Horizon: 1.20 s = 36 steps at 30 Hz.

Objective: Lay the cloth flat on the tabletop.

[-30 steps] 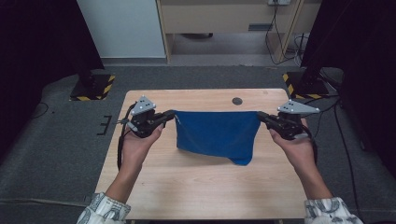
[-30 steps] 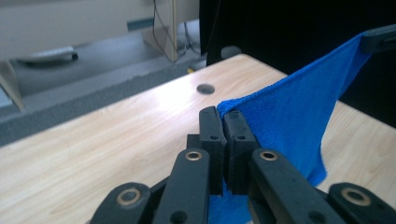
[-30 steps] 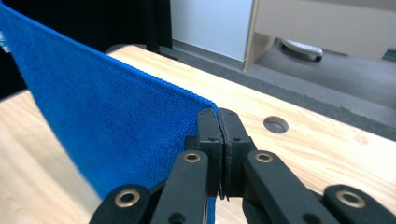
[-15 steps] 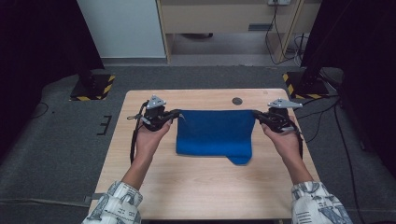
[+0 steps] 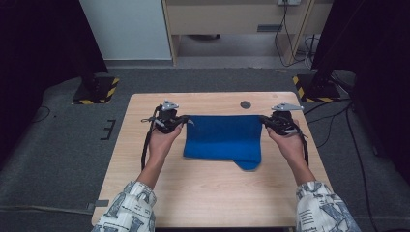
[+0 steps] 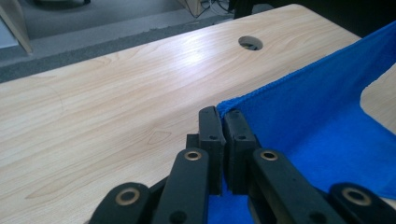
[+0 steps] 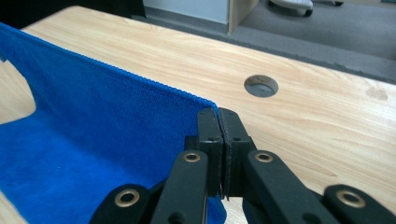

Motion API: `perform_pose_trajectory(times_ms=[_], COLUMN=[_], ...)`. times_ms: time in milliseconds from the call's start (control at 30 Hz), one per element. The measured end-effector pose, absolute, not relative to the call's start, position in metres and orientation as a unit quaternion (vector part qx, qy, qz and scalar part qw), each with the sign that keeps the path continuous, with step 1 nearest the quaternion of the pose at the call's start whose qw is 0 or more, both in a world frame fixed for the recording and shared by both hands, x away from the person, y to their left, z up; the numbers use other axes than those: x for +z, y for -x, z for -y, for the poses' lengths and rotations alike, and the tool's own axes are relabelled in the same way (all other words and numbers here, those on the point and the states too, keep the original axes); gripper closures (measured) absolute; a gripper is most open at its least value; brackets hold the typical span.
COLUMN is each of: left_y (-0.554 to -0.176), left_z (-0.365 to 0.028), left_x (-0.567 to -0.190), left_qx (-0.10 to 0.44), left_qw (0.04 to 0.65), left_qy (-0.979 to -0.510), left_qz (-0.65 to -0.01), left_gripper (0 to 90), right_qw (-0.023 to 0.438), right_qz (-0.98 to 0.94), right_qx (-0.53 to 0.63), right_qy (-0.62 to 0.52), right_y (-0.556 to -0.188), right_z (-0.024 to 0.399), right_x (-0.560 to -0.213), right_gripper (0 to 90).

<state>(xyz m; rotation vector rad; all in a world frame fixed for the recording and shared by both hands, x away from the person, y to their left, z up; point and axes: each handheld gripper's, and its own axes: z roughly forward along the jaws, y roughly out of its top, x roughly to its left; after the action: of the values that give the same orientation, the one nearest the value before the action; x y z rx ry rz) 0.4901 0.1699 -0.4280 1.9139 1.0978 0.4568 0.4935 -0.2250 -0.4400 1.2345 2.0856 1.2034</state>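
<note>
Two grippers pinch the same blue cloth (image 5: 222, 140), one at each far corner. The left gripper (image 6: 222, 122) has its black jaws pressed together on the cloth's far left corner, with the hemmed edge running away from the jaws to the right in its own view. In the high view this left gripper (image 5: 183, 120) sits near the table's left edge, its grey plate on top and a cable trailing down beside the forearm. The right gripper (image 7: 218, 122) is likewise clamped tight on the cloth's far right corner, and the edge stretches off to the left in its view. From above, the right gripper (image 5: 265, 121) sits toward the table's right edge.

Between the two grips the cloth's far edge is pulled straight and raised, while the rest slopes down and lies on the wooden table (image 5: 208, 198), in its middle and somewhat toward the far edge. The near edge of the cloth is uneven, with a flap hanging lower at its near right corner. A round hole (image 5: 245, 104) in the tabletop lies just beyond the cloth, near the far edge. Patterned sleeves (image 5: 128, 210) cover both forearms at the near edge.
</note>
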Motion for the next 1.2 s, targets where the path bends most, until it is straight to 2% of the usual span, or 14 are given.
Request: perform_pose_trajectory(times_ms=[533,700,1000,1033,1133,1200], left_y=[-0.515,-0.521,-0.528,-0.528,-0.531,-0.531], left_z=[-0.172,-0.171,-0.168,-0.168,-0.172,-0.174], left_x=[-0.456,-0.461,-0.471,-0.472,-0.471,-0.47], left_qx=[0.182,0.167,0.162,0.163,0.18,0.188], left_qw=[0.396,0.393,0.381,0.385,0.391,0.394], left_qy=[-0.775,-0.774,-0.775,-0.769,-0.75,-0.748], left_qz=[-0.458,-0.467,-0.478,-0.484,-0.501,-0.5], left_gripper=[87.0,86.8,85.4,81.8,51.4,46.0], right_qw=[0.198,0.193,0.195,0.196,0.201,0.207], right_qz=[-0.765,-0.77,-0.763,-0.765,-0.757,-0.752], right_qx=[0.388,0.372,0.364,0.363,0.361,0.362], right_qy=[-0.475,-0.481,-0.497,-0.495,-0.505,-0.51], right_y=[-0.531,-0.538,-0.549,-0.549,-0.551,-0.551], right_z=[0.209,0.207,0.206,0.205,0.205,0.206], right_x=[-0.47,-0.48,-0.486,-0.486,-0.487,-0.486], right_gripper=[88.9,88.9,88.7,86.9,69.5,57.1])
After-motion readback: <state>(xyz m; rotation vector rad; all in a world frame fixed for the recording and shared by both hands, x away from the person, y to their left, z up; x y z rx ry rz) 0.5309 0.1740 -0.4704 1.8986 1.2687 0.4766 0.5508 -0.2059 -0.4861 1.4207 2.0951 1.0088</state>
